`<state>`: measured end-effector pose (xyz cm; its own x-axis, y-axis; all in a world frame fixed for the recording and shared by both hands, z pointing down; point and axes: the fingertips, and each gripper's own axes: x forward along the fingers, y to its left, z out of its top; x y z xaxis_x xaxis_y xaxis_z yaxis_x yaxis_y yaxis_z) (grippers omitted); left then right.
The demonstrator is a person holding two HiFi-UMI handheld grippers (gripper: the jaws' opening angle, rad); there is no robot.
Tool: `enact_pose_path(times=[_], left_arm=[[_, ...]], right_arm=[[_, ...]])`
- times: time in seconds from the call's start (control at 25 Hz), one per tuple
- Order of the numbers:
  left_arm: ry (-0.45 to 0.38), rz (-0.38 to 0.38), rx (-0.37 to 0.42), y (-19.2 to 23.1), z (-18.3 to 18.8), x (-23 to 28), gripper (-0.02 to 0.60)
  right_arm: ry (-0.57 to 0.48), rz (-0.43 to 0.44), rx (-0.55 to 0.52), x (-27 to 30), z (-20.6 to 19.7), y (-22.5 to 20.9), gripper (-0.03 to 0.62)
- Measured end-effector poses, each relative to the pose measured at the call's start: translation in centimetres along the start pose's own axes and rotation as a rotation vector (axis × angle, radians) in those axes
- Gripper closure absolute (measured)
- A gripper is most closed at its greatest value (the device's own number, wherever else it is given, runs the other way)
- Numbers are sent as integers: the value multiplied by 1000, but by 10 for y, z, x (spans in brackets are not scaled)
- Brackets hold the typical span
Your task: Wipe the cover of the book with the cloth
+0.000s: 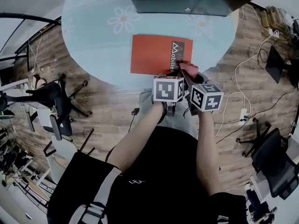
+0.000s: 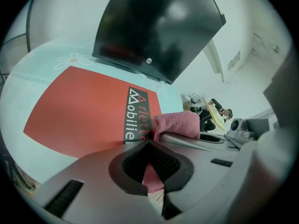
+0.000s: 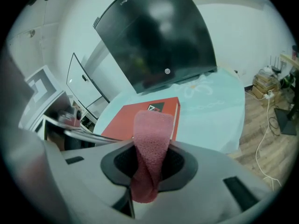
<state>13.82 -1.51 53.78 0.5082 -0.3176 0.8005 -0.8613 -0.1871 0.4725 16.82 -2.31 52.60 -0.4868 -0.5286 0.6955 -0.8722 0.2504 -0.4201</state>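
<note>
The book point(image 1: 154, 55) is red-orange. It lies flat in the upper middle of the head view, on a round pale blue table point(image 1: 93, 31). It has a dark strip with white letters on its right side.

The pink cloth point(image 1: 189, 69) sits at the book's lower right corner, just by that strip. The right gripper point(image 3: 147, 171) pinches the cloth between its jaws. The cloth sticks up from them in a thin folded band.

The left gripper point(image 2: 150, 171) is just beside the right one. Its jaws are close together, with a small pink bit between them. I think that bit is a corner of the same cloth.

What could go wrong? The cloth is bunched up thin, so only a little of it may touch the cover. Then the hard jaws could scrape the book. The two grippers are very close and could bump. A hard push could also slide the book along the smooth table.

The book's lower edge is near the table's lower rim, so a pull that way could tip it off. Bare table lies to the left and right of the book. Above it there is some room, then a big dark screen point(image 1: 187, 1) at the top of the frame. Wiping toward the left looks safest to me.
</note>
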Motion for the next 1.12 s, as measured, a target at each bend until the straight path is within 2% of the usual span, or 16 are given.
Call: enact_pose_path(times=[0.28, 0.52, 0.72, 0.96, 1.12], left_arm=[[21, -60, 40, -27, -5, 5, 568], [-36, -42, 40, -34, 9, -3, 568], [-138, -10, 39, -35, 40, -27, 568], [-347, 7, 19, -44, 104, -75, 568], [-500, -1, 33, -54, 143, -111, 568]], right_arm=[[13, -32, 33, -13, -11, -25, 497], [-22, -32, 36, -26, -3, -40, 497], [-122, 52, 72, -37, 38, -35, 497], [-242, 151, -70, -50, 108, 2, 497], [-395, 164, -187, -77, 160, 31, 497]])
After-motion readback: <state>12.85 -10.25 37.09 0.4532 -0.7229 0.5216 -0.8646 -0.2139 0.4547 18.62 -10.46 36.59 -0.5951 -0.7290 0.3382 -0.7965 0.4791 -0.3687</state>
